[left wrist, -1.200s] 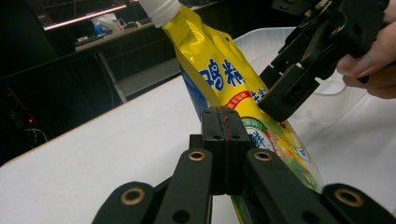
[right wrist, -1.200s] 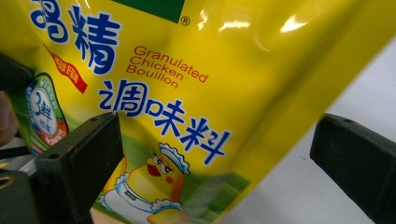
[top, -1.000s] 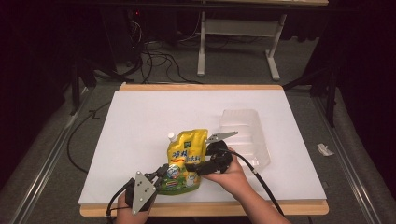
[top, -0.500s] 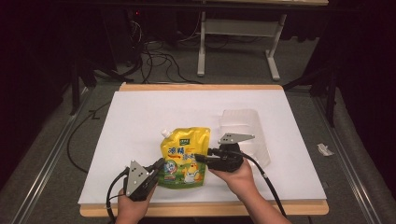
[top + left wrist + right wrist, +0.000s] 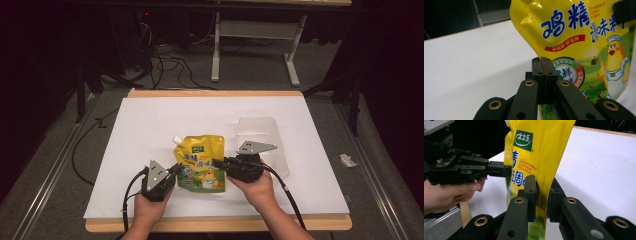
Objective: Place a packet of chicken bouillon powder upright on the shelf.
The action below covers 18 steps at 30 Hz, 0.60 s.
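The glossy yellow stand-up pouch of chicken bouillon [image 5: 202, 162] sits near the front middle of the white-covered desk [image 5: 150, 125], held from both sides. The left hand-held gripper [image 5: 172, 170] is clenched on the pouch's lower left edge; in the left gripper view its jaws meet flat on the seam just below the round blue-and-white label. The right hand-held gripper [image 5: 216, 163] straddles the pouch's right edge, and in the right gripper view its jaws stand on either side of the film with a small gap on one side, so I judge it is pinching loosely or just closing. The grasping step looks done or nearly so; lifting or moving the pouch seems left to do, perhaps toward the clear plastic tray [image 5: 260, 137] lying just behind and to the right. The pouch has a white spout at its upper left corner, blue Chinese lettering, a cartoon chick in a chef's hat, and a dented, shiny upper part
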Available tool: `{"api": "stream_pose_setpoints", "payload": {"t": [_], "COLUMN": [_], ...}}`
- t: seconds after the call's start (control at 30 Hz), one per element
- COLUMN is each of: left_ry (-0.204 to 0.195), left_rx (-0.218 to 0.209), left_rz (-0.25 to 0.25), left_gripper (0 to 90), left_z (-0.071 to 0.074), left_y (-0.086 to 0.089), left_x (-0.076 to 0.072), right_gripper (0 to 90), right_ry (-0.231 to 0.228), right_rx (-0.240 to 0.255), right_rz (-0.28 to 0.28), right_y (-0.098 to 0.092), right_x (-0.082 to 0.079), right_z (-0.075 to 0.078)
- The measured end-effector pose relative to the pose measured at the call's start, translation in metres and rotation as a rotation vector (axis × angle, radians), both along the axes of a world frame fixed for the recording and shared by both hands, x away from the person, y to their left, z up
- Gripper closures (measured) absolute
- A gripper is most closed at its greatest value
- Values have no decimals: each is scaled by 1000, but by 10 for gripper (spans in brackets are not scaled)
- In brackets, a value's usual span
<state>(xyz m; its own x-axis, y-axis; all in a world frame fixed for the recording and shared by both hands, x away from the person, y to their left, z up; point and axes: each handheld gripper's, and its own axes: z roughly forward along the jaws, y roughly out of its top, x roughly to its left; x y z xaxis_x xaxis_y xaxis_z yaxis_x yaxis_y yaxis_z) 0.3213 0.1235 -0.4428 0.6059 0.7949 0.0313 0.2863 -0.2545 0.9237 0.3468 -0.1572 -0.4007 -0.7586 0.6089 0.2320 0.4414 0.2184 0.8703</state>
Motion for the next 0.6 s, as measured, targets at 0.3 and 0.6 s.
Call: {"api": "stream_pose_setpoints", "payload": {"t": [0.3,0.6], "left_ry": [1,10], "left_rx": [-22,-63], "left_rz": [10,7], "left_gripper": [900,890], "left_z": [-3,-3], "left_y": [-2,1], "left_x": [0,-7], "right_gripper": [752,614], "right_ry": [-33,-28], "right_rx": [-18,18], "right_rz": [16,59], "right_y": [1,3], "right_x": [-5,-14], "right_z": [-2,-7]}}
